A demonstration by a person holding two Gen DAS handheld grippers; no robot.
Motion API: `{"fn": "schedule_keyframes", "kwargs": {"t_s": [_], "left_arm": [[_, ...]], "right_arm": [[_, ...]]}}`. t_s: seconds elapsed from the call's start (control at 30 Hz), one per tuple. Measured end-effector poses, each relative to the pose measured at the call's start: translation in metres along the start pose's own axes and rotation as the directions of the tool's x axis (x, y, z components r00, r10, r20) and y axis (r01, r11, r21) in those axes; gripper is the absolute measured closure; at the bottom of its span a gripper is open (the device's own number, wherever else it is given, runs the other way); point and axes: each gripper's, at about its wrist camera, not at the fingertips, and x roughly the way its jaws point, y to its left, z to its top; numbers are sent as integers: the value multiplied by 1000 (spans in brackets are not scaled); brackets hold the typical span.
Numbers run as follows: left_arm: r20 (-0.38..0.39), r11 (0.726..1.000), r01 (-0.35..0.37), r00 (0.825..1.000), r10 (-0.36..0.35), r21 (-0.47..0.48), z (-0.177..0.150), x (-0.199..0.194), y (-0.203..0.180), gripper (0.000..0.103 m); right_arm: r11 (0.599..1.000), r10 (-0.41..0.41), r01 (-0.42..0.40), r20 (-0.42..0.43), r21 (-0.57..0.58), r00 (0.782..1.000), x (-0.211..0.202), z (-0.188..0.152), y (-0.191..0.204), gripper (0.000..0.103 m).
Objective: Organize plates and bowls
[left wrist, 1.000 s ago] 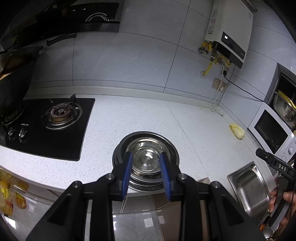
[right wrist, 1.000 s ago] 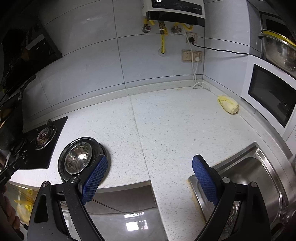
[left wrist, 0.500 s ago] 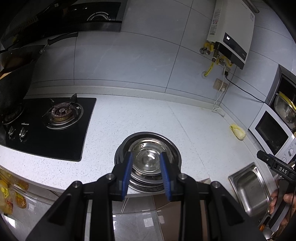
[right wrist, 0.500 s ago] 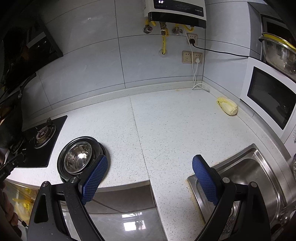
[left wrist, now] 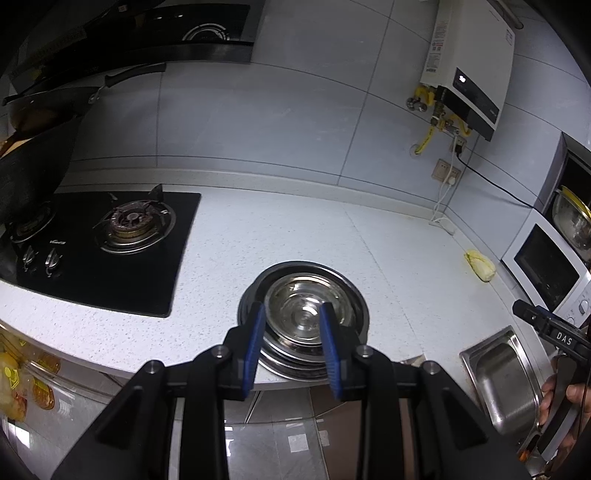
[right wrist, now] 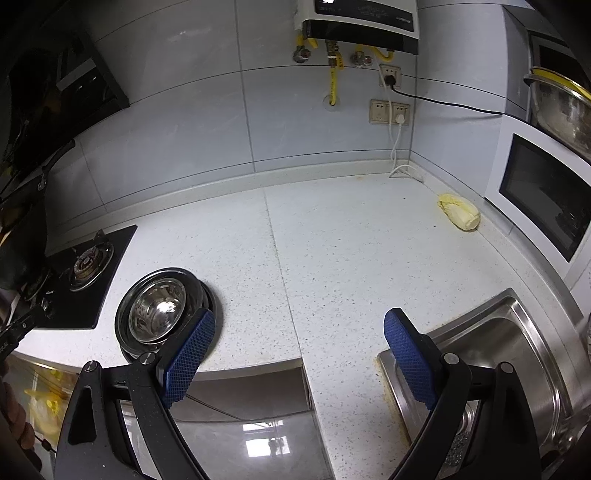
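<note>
Nearby, nested steel bowls point(left wrist: 308, 314) hug counter edge point(right wrist: 251, 369); both claws gape, holding nothing

A speckled white countertop point(left wrist: 303, 229) is running along the grey-tiled wall. A black gas hob point(left wrist: 110, 243) is sitting at nine o'clock in the left wrist view, with a range hood point(left wrist: 155, 33) hanging at eleven. A water heater point(left wrist: 469, 74) with yellow pipes is hanging at one o'clock. A white microwave point(right wrist: 543, 206) is standing at three in the right wrist view, a yellowish cabbage point(right wrist: 459, 215) lying just beside it. A steel sink point(right wrist: 491, 365) is lying at four o'clock.
</note>
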Motion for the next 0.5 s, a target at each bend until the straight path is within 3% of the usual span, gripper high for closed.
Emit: {"fn": "schedule_keyframes", "kwargs": {"t_s": [0.5], "left_arm": [[31,986,-140,989,143,-92,-10,-34,46,74]], "right_arm": [[990,102,-104,-30,-100,994,26,8,44,13]]}}
